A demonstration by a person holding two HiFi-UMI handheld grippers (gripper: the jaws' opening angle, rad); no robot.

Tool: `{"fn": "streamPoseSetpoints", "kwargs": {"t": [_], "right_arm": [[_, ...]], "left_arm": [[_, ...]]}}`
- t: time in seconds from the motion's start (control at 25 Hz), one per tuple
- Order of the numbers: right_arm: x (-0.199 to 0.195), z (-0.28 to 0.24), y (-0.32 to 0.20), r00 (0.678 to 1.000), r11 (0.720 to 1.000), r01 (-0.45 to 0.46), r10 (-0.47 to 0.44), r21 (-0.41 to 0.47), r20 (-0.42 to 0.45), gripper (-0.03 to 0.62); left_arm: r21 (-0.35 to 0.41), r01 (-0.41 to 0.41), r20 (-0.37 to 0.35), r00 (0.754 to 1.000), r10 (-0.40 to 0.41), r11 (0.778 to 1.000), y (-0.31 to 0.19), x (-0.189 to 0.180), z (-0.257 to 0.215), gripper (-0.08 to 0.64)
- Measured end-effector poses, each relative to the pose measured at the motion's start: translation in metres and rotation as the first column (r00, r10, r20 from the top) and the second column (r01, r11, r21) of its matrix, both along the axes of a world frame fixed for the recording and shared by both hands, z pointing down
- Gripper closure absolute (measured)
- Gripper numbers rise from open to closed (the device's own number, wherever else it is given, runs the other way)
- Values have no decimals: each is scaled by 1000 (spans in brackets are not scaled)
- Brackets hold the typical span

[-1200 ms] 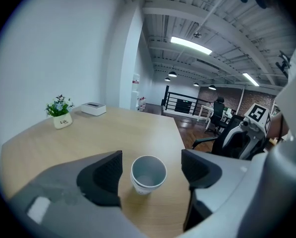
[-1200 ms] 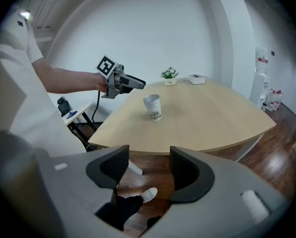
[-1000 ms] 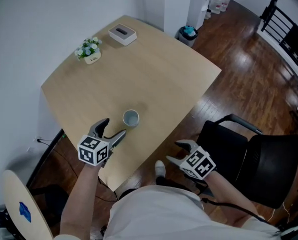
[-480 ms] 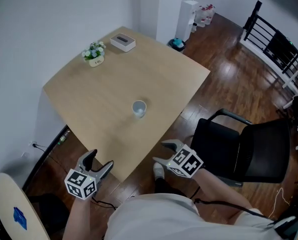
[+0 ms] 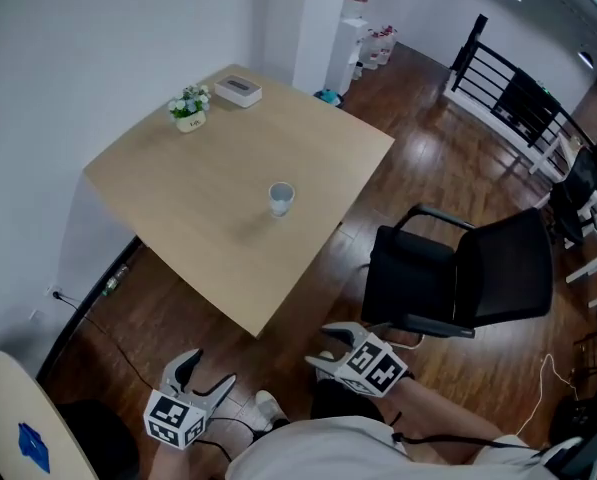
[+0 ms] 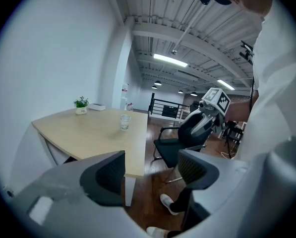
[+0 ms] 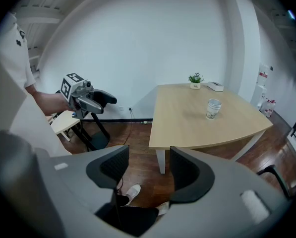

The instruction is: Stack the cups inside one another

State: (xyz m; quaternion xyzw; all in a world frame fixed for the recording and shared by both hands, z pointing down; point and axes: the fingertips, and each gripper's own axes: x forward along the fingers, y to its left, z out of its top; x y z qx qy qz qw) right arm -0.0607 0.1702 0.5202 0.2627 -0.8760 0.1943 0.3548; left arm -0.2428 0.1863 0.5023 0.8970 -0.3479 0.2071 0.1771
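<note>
The cups are standing as a single upright stack on the wooden table, a little right of its middle. Both grippers are hanging well apart from the table, over the dark floor at the near side, close to the person's body. The left gripper is closing its jaws, with nothing between them; only the floor and the table's near corner are showing through the gap. The right gripper is holding its jaws apart and gripping nothing. A black chair is standing to the right of the table. At the table's far left corner, a small potted plant and a white box are sitting near each other.
</note>
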Motion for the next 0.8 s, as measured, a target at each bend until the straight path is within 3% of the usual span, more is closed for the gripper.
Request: {"fn": "streamPoseSetpoints", "kwargs": {"t": [0.36,0.6,0.8], "right_arm": [[27,-26,61,999,997,-31,28,67,36,331],[79,-38,105,993,989,-103,95,107,73,331],[105,-34,138,989,984,-128,117,121,91,334]], "left_arm": [[22,-10,-41,999,10,1000,54,30,-9,215],[25,-39,-95,995,41,999,86,87,-23,213],[34,-62,-87,994,65,997,110,121,-27,213]]}}
